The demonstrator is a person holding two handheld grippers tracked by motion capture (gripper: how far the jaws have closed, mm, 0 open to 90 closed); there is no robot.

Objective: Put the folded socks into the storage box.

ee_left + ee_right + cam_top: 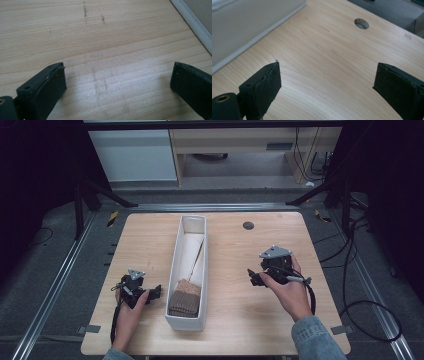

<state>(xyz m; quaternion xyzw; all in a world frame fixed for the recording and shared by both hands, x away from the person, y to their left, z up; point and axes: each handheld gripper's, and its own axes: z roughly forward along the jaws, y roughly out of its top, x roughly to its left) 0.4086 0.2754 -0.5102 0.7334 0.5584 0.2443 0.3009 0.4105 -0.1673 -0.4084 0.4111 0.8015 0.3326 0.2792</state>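
A long white bin [172, 270] lies lengthwise down the middle of the wooden table [240, 255]. Folded brown knitted cloths [185, 299] sit at its near end, and pale cloth [189, 251] fills the middle. My left gripper [154, 292] rests low on the table just left of the bin, open, with bare wood between its jaws [117, 82]. The bin's white wall [197, 25] runs along the right of the left gripper view. My right gripper [251, 277] is held to the right of the bin, open over bare wood [327, 82], with the bin wall [249, 25] at its left.
A round cable hole [248, 225] [361, 23] pierces the table's far side right of the bin. Black cables [350, 285] trail off the right edge onto the grey floor. Dark frame legs stand at both far corners.
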